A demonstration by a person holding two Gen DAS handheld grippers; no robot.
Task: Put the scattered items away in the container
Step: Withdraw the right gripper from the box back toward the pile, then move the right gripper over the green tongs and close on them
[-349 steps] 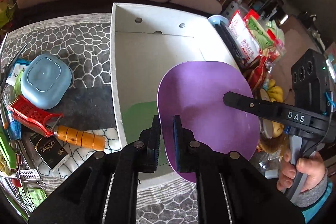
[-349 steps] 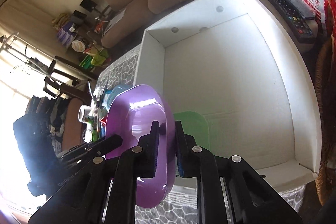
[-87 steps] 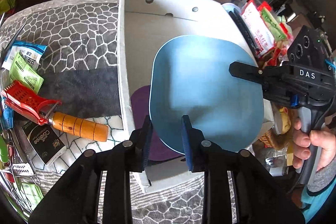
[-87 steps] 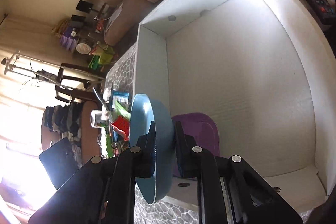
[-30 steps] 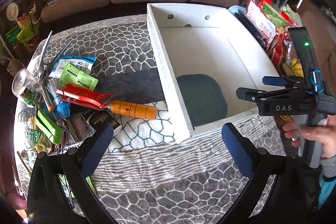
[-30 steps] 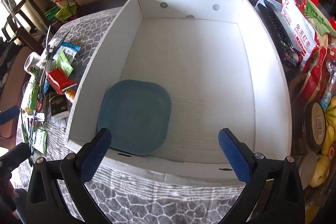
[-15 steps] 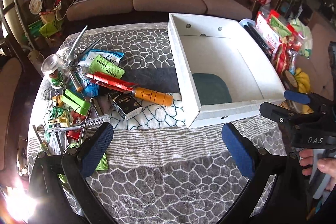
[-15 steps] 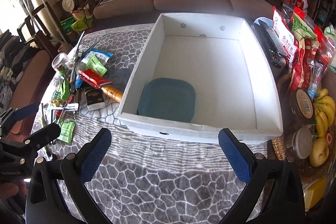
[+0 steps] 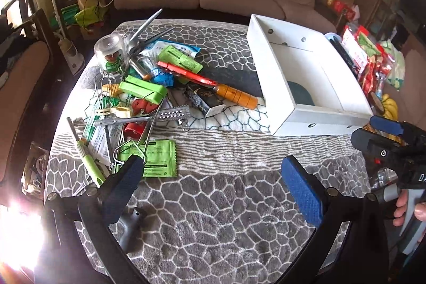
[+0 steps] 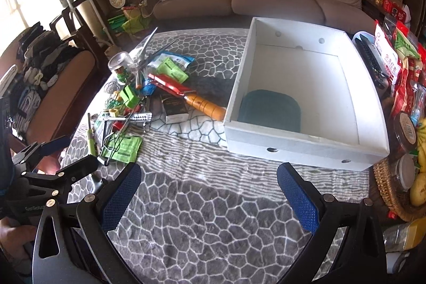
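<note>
We find both grippers empty above the grey, pebble-patterned fleece cloth (image 10: 213, 217): left gripper (image 9: 213, 185) with its blue textured pads spread wide, right gripper (image 10: 210, 193) likewise. The white cardboard box (image 10: 370, 108) — rectangular, with round holes in its walls — holds a rounded-square teal plate (image 10: 269, 108) flat in its near left corner. The scattered items (image 9: 149, 95) lie heaped left of it — an orange wooden-handled tool (image 9: 234, 95), green foil sachets, wire pieces.

Reading "D" on right gripper (image 9: 387, 137) body; "GenRobot", partly cut, on left gripper (image 10: 57, 155); red Chinese characters, not legible, on snack bag (image 10: 387, 51).
</note>
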